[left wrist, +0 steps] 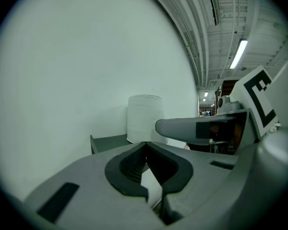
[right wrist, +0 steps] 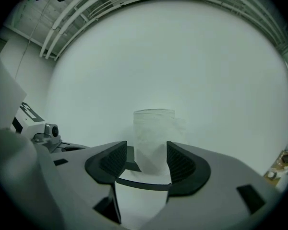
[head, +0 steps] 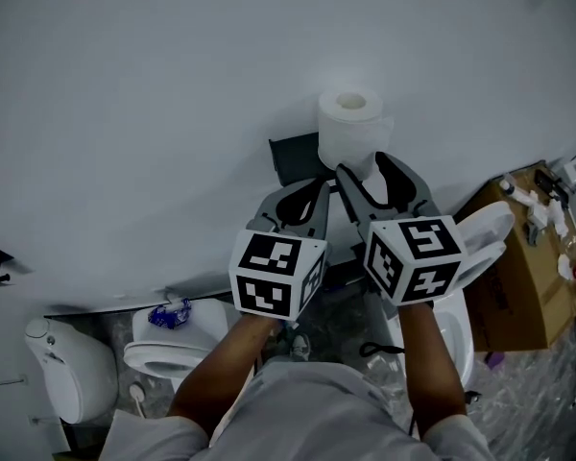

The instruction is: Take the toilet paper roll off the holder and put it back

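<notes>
Right tongs [right wrist: 146,153] half open, white upright toilet paper roll [right wrist: 153,128] between pads, not gripped. Left tongs [left wrist: 145,147] shut, empty. Centre roll, squeeze gently, lift straight off dark wall-mounted holder [head: 293,157].

Plain white wall [head: 154,104] — a toilet [head: 156,353] on the floor, cardboard box [head: 518,277] right.

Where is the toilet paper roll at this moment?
In the head view the toilet paper roll stands upright on the dark holder against the white wall, top centre, at the tips of the right gripper, whose open jaws frame it.
</notes>
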Available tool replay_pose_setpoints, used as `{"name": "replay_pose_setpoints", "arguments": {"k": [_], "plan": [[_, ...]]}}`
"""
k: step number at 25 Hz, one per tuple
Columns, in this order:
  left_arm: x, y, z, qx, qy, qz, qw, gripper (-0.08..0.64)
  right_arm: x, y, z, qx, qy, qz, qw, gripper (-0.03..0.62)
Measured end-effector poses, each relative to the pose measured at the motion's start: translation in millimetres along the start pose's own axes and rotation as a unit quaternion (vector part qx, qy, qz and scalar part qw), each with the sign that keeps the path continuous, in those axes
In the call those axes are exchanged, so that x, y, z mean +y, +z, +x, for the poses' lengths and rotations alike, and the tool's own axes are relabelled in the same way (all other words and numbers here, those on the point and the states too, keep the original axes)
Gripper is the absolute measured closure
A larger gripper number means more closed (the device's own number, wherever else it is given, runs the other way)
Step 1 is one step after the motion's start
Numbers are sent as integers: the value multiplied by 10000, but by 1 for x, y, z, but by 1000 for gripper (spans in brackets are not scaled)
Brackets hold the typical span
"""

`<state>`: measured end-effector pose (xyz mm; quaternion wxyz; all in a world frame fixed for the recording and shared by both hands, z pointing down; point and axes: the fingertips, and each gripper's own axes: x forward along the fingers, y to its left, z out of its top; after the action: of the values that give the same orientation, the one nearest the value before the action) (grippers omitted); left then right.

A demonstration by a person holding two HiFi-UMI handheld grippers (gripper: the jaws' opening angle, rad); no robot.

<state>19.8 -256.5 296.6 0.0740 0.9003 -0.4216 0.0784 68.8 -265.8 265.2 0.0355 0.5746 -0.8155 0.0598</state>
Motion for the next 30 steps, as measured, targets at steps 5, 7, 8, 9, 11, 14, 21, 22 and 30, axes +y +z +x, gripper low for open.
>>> {"name": "replay_pose_setpoints", "arguments": {"k": [5, 7, 8, 9, 11, 14, 21, 22, 30], "plan": [[7, 8, 0, -56, -94, 12, 9999, 557, -8, 8, 10, -19, -227, -42, 9997, 317], [9, 10, 1, -54, -150, 0, 9999, 557, -9, 10, 16, -15, -267, -28, 9996, 296], [11, 11, 2, -48, -172, -6, 9998, 557, -9, 10, 19, 0, -267, -15, 9996, 282], [12, 12, 3, -44, -190, -12, 9998, 557, -9, 9, 22, 25, -264, -11, 9996, 268], [13, 13, 5, -43, -225, -18, 9997, 557, -9, 8, 27, 69, -296, -36, 9995, 257], [15, 14, 6, -45, -278, -9, 9996, 557, -13, 10, 31, 73, -416, -62, 9991, 247], [18, 18, 8, -66, -319, -24, 9995, 557, -21, 12, 42, 120, -423, -21, 9990, 225], [18, 18, 8, -65, -316, -19, 9995, 557, -21, 12, 43, 125, -406, -11, 9991, 225], [21, 14, 10, -40, -257, -54, 9996, 557, -19, 15, 46, 114, 0, 214, 9997, 199]]}}
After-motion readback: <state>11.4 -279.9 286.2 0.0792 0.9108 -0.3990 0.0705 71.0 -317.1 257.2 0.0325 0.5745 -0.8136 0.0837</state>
